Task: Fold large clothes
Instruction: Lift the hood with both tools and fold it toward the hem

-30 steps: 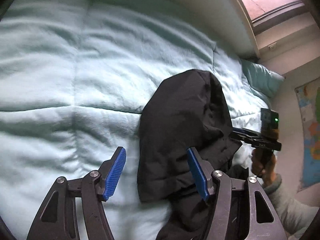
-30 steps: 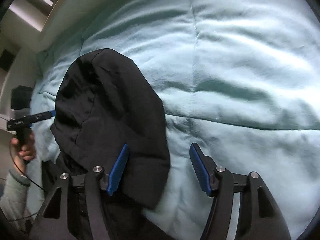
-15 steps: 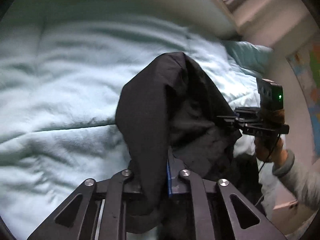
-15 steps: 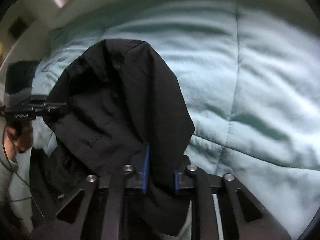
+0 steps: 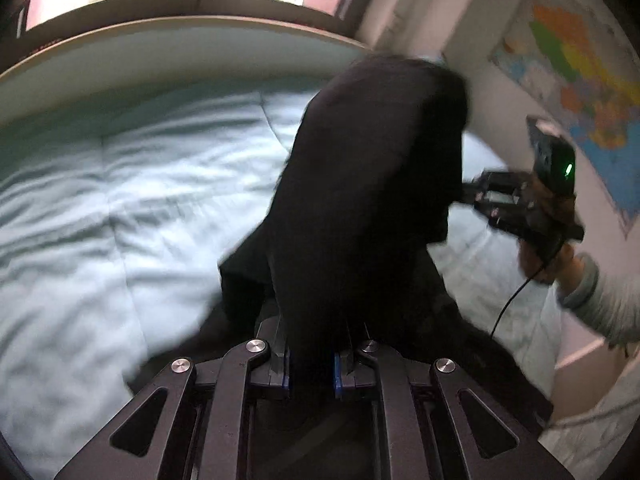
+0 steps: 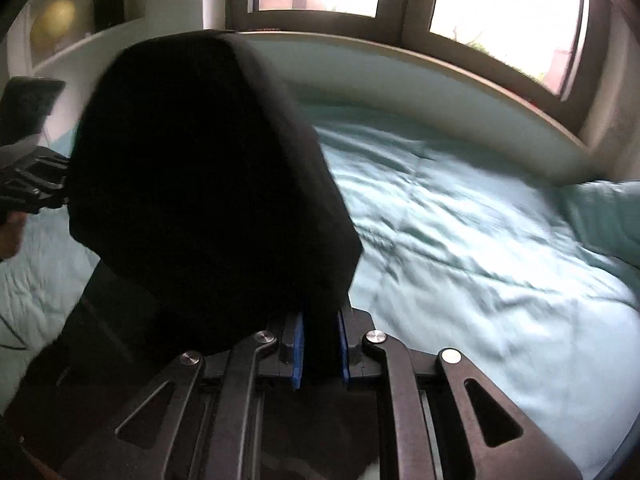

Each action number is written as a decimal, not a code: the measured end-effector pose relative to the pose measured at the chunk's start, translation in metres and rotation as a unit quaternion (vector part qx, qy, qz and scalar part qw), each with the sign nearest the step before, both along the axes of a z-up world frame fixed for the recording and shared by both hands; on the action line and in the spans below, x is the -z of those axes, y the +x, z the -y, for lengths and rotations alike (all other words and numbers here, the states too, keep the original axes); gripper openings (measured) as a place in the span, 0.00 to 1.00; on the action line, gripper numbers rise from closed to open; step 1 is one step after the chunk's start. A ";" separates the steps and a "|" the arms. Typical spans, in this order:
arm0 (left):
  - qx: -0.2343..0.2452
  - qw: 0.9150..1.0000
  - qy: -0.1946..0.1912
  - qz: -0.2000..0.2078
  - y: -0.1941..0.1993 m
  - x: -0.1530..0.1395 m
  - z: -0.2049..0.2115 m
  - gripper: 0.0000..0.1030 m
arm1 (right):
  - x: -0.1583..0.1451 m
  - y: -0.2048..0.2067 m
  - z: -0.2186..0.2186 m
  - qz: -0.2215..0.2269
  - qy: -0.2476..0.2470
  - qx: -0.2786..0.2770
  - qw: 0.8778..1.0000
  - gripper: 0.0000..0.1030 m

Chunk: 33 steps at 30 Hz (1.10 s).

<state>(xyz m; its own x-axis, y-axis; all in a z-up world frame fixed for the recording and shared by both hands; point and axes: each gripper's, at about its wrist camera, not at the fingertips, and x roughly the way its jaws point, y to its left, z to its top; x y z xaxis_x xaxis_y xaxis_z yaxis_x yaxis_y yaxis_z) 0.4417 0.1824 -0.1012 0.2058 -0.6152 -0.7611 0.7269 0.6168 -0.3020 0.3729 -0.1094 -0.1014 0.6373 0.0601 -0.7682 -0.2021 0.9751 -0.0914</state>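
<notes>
Black hooded garment (image 5: 360,200) is pinched in both my tools and lifted off the bed, hood part bulging up in front of each camera.

Left gripper (image 5: 311,364): blue pads nearly together, a thick bunch of cloth clamped between them. Right gripper (image 6: 320,356): same, pads closed to a narrow gap packed with fabric. From the left wrist view I can also see the right tool gripping the garment's far right edge, with my right hand (image 5: 548,256) on its handle, so the cloth spans between the two grips.

Handling, my read:
- Soft and limp, no stiffness. It sags between the grips and the lower part hangs dark under the tools; can't tell whether the bottom touches the bed.
- Looks like a thick, matte weave, several layers in each pinch. Probably moderate weight for clothing, not slippery.
- Not fragile, so a firm clamp is fine. Risk is a layer sliding out of a bunched grip if I swing it fast; frames are motion-blurred.
- Best holds: seams or edges near the shoulders, either side of the hood, grips well apart so it hangs flat. Current grips look bunched rather than on a clean edge, hard to tell exactly in this much black.

Beyond it: teal quilted duvet (image 6: 460,240) across the bed, pillow (image 6: 604,212) far right, window (image 6: 500,12) behind, wall map (image 5: 580,80) on the right.
</notes>
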 end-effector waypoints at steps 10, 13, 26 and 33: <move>-0.100 0.984 0.083 -0.125 -0.129 0.080 -0.069 0.17 | 0.050 -0.123 0.003 -0.141 -0.002 0.065 0.988 0.28; -0.135 0.983 0.060 -0.113 -0.130 0.056 -0.083 0.17 | 0.033 -0.128 0.010 -0.139 0.020 0.092 0.986 0.42; -0.112 0.986 0.000 -0.126 -0.050 0.054 0.034 0.41 | 0.041 -0.027 -0.083 -0.174 0.127 0.074 0.974 0.57; -0.115 0.958 0.075 -0.250 -0.075 0.170 0.022 0.41 | 0.185 -0.051 -0.104 -0.317 0.120 0.063 0.939 0.57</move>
<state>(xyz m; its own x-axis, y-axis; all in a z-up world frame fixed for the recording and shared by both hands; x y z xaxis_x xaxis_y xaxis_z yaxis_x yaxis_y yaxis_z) 0.3665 0.1601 -0.2715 -0.0905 -0.4730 -0.8764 0.3539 0.8073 -0.4723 0.3220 -0.0050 -0.2864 0.0710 0.2347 -0.9695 -0.0237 0.9720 0.2336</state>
